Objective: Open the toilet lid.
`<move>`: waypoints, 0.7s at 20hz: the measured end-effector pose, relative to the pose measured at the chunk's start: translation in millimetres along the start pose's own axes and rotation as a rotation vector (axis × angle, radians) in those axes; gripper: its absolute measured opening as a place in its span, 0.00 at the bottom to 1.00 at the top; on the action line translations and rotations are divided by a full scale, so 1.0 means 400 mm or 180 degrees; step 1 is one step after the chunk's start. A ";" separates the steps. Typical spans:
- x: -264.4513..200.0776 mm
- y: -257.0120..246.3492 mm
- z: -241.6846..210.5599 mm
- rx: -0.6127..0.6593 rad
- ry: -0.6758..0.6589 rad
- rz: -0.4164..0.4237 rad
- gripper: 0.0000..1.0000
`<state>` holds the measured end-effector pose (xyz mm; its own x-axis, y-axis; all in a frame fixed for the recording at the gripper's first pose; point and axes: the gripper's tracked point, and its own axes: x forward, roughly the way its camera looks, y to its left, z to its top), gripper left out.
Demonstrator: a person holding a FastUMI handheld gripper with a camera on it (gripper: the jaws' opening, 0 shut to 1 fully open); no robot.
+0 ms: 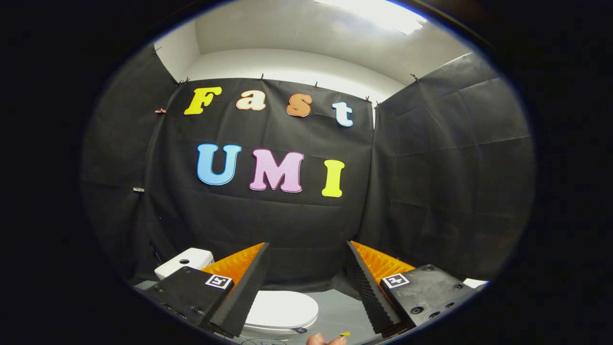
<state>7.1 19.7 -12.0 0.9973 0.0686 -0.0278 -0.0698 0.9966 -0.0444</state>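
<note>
Tongs [306,249] spread wide, holding nothing; closed white toilet lid [282,309] lies below them.

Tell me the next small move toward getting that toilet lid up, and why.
Probably lower the gripper and tip it down toward the toilet lid. The lid lies shut and flat, low down between the spread jaws, while the jaws point at the black cloth wall above it. They are open, holding nothing, and the lid's front edge is hard to make out.

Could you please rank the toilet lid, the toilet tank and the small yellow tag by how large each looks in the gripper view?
1. Toilet lid, closed, below the open jaws of the gripper.
2. Toilet tank, partly hidden, so its rank is unsure.
3. Yellow tag.
</note>
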 end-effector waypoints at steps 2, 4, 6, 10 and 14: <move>0.012 0.016 -0.011 0.0035 -0.0020 0.0077 0.98; 0.031 0.035 -0.038 0.0037 -0.0004 0.0170 0.98; 0.052 0.040 -0.072 0.0100 0.0033 0.0246 0.98; 0.097 0.041 -0.174 0.0342 0.0198 0.0377 0.98; 0.143 0.040 -0.304 0.0729 0.0474 0.0595 0.98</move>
<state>60.1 33.9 -135.5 0.9519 0.2607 -0.1608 -0.2271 0.9530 0.2004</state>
